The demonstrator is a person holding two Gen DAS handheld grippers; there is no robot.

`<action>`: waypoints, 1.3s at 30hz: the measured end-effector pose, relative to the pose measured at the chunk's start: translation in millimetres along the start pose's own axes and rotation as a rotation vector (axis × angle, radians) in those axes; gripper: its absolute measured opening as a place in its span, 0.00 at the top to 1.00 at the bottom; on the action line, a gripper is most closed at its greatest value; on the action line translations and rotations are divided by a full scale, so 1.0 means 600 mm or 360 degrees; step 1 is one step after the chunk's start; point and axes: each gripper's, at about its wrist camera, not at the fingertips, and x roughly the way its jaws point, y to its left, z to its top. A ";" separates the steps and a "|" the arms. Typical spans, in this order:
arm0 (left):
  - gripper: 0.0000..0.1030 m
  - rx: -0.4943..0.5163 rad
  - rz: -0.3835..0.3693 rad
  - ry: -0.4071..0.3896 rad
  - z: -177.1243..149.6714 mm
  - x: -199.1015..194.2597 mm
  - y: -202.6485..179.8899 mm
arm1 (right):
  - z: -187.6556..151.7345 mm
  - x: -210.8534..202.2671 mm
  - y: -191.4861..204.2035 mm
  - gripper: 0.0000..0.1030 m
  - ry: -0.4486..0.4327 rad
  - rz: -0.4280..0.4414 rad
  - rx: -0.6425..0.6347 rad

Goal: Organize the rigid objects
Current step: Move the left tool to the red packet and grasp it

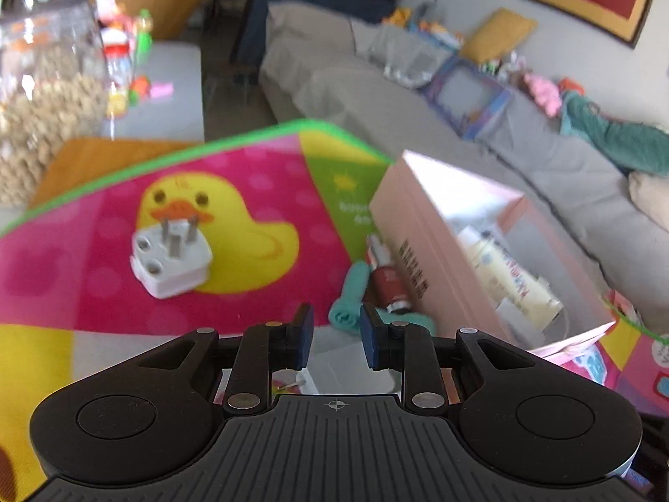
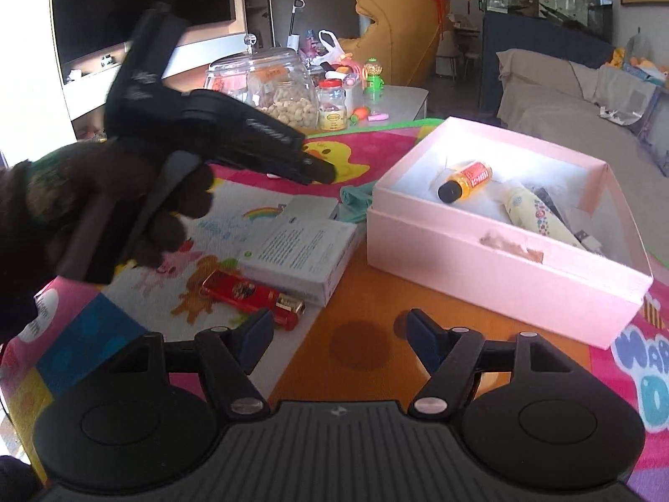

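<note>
My left gripper (image 1: 336,334) hovers over a colourful play mat (image 1: 104,293), its jaws a narrow gap apart with nothing between them. A white plug adapter (image 1: 169,259) lies pins-up on the duck picture, ahead and to the left. My right gripper (image 2: 340,330) stands open over the orange tabletop (image 2: 359,347), holding nothing. A red lighter (image 2: 251,297) lies just left of its left finger, beside a white carton (image 2: 301,259). The pink box (image 2: 501,267) holds an orange bottle (image 2: 466,180) and a yellow tube (image 2: 535,213). A gloved hand (image 2: 104,192) carries the left gripper (image 2: 322,173).
A teal cloth roll (image 1: 351,301) and a red bottle (image 1: 386,284) lie against the pink box's wall (image 1: 418,259). Glass jars of snacks (image 2: 288,96) and small toys stand at the mat's far edge. A grey sofa (image 1: 418,96) with clutter runs behind.
</note>
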 end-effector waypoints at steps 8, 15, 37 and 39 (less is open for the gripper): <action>0.75 0.0003 -0.0129 0.0059 -0.061 -0.053 0.003 | -0.014 0.003 0.021 0.31 0.0050 0.0084 -0.0064; 0.75 0.0027 0.0088 -0.0114 -0.129 -0.169 0.018 | -0.012 0.014 0.059 0.30 0.0066 0.0197 -0.0077; 0.74 0.0955 -0.0115 0.0162 -0.227 -0.201 -0.126 | -0.051 -0.020 -0.059 0.28 0.0048 -0.0270 0.0168; 0.70 0.1112 -0.0058 0.0221 -0.234 -0.187 -0.141 | -0.052 -0.018 -0.056 0.24 0.0044 -0.0267 0.0155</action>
